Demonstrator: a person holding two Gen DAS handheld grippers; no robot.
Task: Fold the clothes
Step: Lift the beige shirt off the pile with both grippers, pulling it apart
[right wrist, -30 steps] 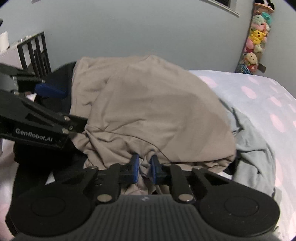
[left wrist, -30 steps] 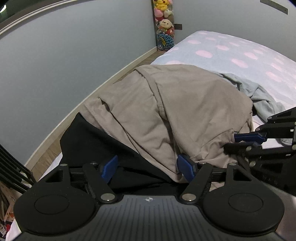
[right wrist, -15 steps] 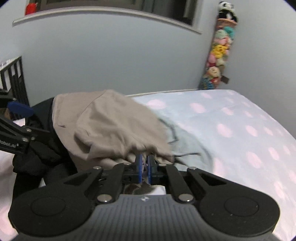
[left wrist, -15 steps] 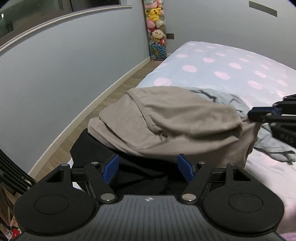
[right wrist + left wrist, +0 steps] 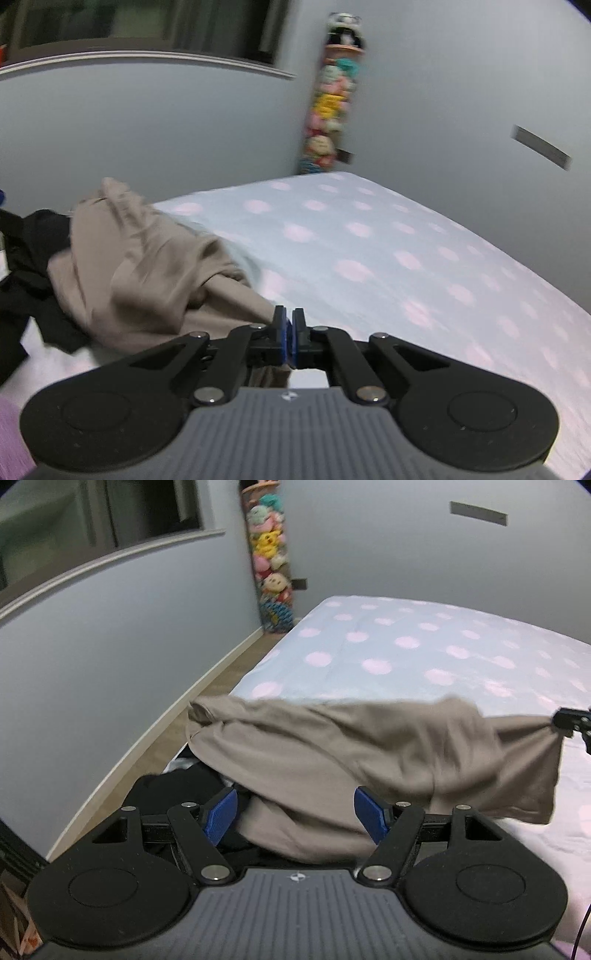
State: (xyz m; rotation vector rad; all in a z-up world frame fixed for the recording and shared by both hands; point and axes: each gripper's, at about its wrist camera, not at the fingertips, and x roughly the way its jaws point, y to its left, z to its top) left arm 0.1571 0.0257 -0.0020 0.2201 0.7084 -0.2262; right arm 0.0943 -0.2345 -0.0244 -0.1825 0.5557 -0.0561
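Nearest, the left gripper (image 5: 296, 812) has its blue fingers (image 5: 221, 814) spread wide, gripping nothing; a fold of the beige garment (image 5: 332, 753) lies between them. The right gripper (image 5: 287, 332) has its fingers pressed together on a corner of that garment (image 5: 147, 273), lifting it. The cloth stretches left to right above a black garment (image 5: 173, 790) on the polka-dot bed (image 5: 424, 653). Far off, a column of plush toys (image 5: 271, 568) stands in the corner.
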